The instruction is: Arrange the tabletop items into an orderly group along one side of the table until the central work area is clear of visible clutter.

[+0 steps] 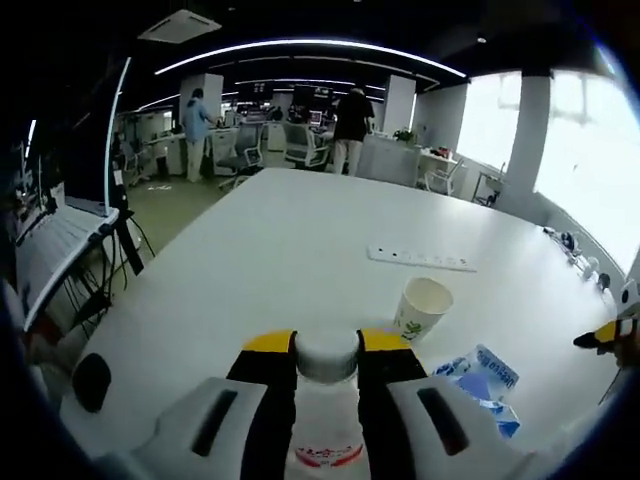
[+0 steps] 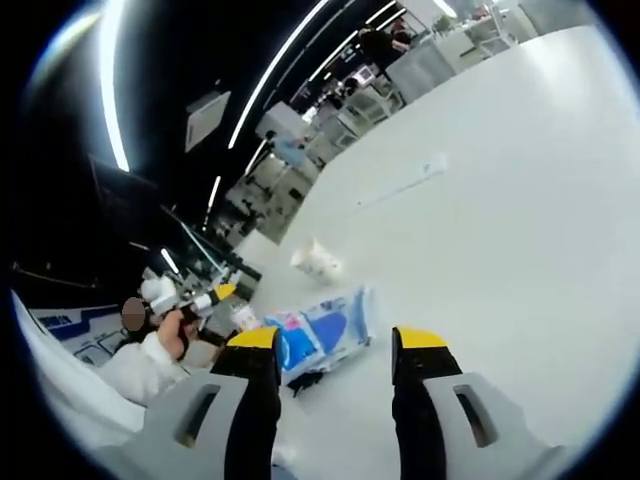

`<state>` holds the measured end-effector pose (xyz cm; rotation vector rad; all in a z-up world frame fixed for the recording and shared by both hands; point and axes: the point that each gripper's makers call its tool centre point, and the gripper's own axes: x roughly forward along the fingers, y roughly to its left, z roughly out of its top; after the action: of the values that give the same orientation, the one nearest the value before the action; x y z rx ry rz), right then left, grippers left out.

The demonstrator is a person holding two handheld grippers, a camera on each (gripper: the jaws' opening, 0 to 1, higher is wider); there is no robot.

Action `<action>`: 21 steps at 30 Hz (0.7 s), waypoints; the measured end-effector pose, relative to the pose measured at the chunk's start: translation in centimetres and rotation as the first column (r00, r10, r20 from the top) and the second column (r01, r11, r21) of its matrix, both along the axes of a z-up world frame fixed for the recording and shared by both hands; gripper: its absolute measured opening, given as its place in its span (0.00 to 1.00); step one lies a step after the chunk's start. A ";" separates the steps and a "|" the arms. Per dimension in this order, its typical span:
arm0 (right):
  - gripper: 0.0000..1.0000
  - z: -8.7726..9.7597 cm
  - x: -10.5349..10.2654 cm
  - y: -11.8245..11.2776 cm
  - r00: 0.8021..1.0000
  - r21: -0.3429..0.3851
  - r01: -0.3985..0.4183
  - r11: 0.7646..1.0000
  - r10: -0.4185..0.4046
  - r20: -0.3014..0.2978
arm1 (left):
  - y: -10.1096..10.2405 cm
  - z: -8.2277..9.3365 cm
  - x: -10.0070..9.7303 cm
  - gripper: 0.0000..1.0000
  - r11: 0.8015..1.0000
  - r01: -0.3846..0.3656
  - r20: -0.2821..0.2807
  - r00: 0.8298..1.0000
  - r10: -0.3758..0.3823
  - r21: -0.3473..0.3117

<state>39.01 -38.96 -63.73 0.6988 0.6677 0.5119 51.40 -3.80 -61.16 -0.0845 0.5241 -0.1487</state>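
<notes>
A clear bottle with a white cap (image 1: 327, 358) and a red label stands between the jaws of my left gripper (image 1: 327, 343), which is shut on it just below the cap. To its right on the white table (image 1: 290, 240) stand a paper cup (image 1: 422, 308) and a blue-and-white packet (image 1: 483, 378). My right gripper (image 2: 336, 340) is open above the table, with the blue packet (image 2: 322, 340) lying just beyond its left jaw, not between the jaws. The cup (image 2: 318, 260) lies farther out. The left gripper (image 2: 205, 298) appears at the left, in a person's hand.
A white power strip (image 1: 420, 258) lies across the table beyond the cup, also seen as the power strip (image 2: 405, 183). The right gripper's yellow tip (image 1: 603, 336) pokes in at the right edge. Office desks, chairs and standing people are far behind the table.
</notes>
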 end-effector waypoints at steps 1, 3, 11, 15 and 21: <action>0.41 0.0 0.0 0.0 1.000 0.001 0.002 1.000 -0.002 -0.002 | 0.0 0.2 0.3 0.20 1.000 0.001 0.006 1.000 -0.001 0.001; 0.41 -0.1 0.0 0.0 1.000 0.002 0.003 1.000 -0.003 -0.002 | -0.2 0.5 1.0 0.20 1.000 0.006 0.014 1.000 -0.006 0.002; 0.41 0.0 -0.1 -0.2 1.000 0.009 -0.001 1.000 0.001 -0.001 | -1.1 2.8 5.2 0.20 0.999 0.026 0.071 0.997 -0.024 -0.025; 0.41 0.0 0.0 -0.4 1.000 0.021 0.006 1.000 -0.006 -0.003 | -2.1 4.4 7.3 0.20 0.998 0.054 0.107 0.993 -0.053 -0.013; 0.42 -0.3 0.0 -0.2 1.000 0.020 0.001 1.000 0.000 -0.009 | -4.4 6.3 10.2 0.20 0.993 0.114 0.140 0.984 -0.112 -0.002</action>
<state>38.99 -39.15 -64.03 0.7200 0.6715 0.5158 61.60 -8.24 -54.88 -0.0533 0.3885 -0.2664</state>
